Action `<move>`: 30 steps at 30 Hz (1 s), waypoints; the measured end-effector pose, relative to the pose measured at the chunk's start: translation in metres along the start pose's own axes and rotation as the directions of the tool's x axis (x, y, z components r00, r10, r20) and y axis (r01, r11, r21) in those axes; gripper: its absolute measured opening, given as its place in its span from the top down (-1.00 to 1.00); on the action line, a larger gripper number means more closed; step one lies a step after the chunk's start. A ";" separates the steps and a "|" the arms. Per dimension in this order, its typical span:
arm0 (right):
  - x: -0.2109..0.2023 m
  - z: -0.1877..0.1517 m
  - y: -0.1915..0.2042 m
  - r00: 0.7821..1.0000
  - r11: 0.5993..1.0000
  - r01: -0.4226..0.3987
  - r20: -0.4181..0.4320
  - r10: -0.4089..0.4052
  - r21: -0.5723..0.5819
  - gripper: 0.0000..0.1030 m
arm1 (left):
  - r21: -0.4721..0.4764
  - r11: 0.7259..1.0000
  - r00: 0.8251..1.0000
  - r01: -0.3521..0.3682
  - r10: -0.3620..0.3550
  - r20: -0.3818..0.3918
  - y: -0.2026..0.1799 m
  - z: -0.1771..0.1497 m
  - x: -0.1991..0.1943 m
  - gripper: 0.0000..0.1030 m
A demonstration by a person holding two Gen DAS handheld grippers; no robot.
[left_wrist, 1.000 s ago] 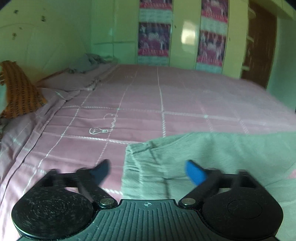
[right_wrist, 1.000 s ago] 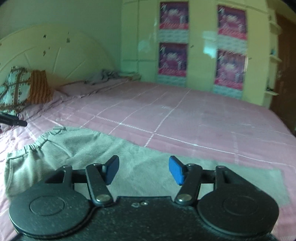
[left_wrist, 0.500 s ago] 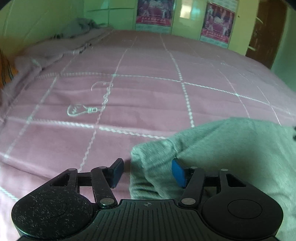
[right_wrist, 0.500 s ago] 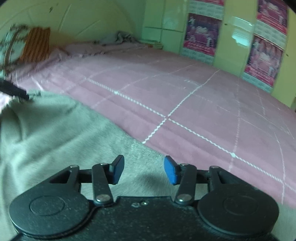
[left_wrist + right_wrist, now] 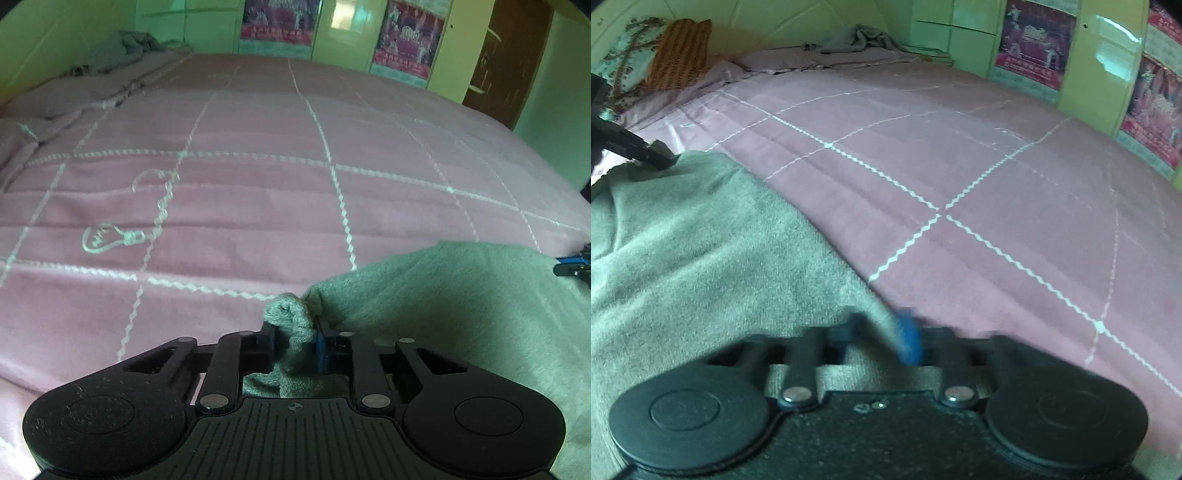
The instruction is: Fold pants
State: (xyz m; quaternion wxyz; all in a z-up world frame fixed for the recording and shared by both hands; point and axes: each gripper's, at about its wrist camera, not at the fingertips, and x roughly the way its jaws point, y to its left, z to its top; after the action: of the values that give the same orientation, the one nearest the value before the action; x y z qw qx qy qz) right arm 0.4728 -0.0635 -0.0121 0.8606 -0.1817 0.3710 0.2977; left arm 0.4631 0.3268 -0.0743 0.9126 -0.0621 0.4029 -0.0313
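Grey-green pants (image 5: 461, 295) lie on a pink bed (image 5: 258, 206). In the left wrist view my left gripper (image 5: 295, 343) is closing its jaws, and the blue pads pinch a bunched corner of the pants between them. The right wrist view shows the pants (image 5: 701, 251) spreading to the left. There my right gripper (image 5: 882, 332), blurred, is closing on their far edge with cloth between the pads. The left gripper's tip (image 5: 646, 151) shows at the pants' far left corner. The right gripper's tip (image 5: 572, 266) shows at the right edge of the left wrist view.
The pink sheet with white zigzag lines (image 5: 960, 203) stretches ahead of both grippers. Pillows (image 5: 676, 55) and a crumpled grey cloth (image 5: 864, 37) lie at the headboard end. Green cupboards with posters (image 5: 402, 48) and a brown door (image 5: 509, 62) stand beyond the bed.
Both grippers moved down and forward onto the pants and shut from open. The left one now pinches a bunched corner; the right one pinches the far edge.
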 end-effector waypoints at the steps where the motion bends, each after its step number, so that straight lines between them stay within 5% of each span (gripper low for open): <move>1: -0.004 0.001 0.001 1.000 1.000 0.008 0.002 -0.008 0.006 0.88 | 0.004 1.000 1.000 0.004 -0.004 0.026 0.000 -0.001 -0.011 0.63; 4: -0.036 0.001 0.009 0.997 0.999 0.031 0.068 -0.031 0.010 0.89 | 0.014 0.998 0.990 0.054 -0.055 0.129 0.004 -0.005 -0.057 0.63; 7: -0.098 -0.006 0.027 0.981 0.998 0.061 0.185 -0.054 -0.031 0.90 | 0.041 0.991 0.956 0.128 -0.134 0.261 0.004 -0.020 -0.117 0.63; 10: -0.164 -0.026 0.056 0.960 0.989 0.102 0.272 -0.069 -0.107 0.90 | 0.096 0.986 0.935 0.140 -0.163 0.314 -0.003 -0.050 -0.167 0.63; 14: -0.237 -0.074 0.104 0.938 0.974 0.144 0.338 -0.078 -0.176 0.97 | 0.116 0.985 0.938 0.131 -0.161 0.306 -0.010 -0.105 -0.205 0.62; 16: -0.252 -0.101 0.131 0.941 0.978 0.132 0.330 -0.073 -0.160 0.97 | 0.122 0.987 0.958 0.102 -0.131 0.255 -0.018 -0.138 -0.207 0.60; 21: -0.218 -0.164 0.162 0.987 0.998 0.057 0.153 -0.058 0.013 0.84 | 0.026 0.999 0.980 0.037 -0.041 0.193 -0.029 -0.191 -0.206 0.45; 23: -0.207 -0.174 0.163 0.993 0.994 0.071 0.089 -0.079 0.088 0.68 | 0.018 0.999 0.987 -0.034 0.031 0.159 -0.034 -0.199 -0.218 0.07; 25: -0.222 -0.178 0.155 0.985 0.976 0.064 0.142 -0.095 0.210 0.47 | 0.012 0.997 0.988 -0.078 0.076 0.135 -0.034 -0.212 -0.233 -0.39; 28: -0.246 -0.184 0.132 0.976 0.915 -0.007 0.201 -0.081 0.402 0.31 | -0.085 0.991 0.989 -0.107 0.115 0.097 -0.024 -0.229 -0.253 -0.39; 30: -0.255 -0.191 0.118 0.971 0.864 -0.048 0.226 -0.078 0.501 0.24 | -0.199 0.978 0.989 -0.057 0.082 0.123 -0.016 -0.233 -0.265 -0.39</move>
State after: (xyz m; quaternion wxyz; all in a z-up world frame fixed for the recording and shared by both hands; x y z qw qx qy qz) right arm 0.1555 -0.1727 0.0413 0.9187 0.0831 0.3281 0.2036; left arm 0.1124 0.3191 -0.0343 0.9270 -0.1389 0.3456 0.0442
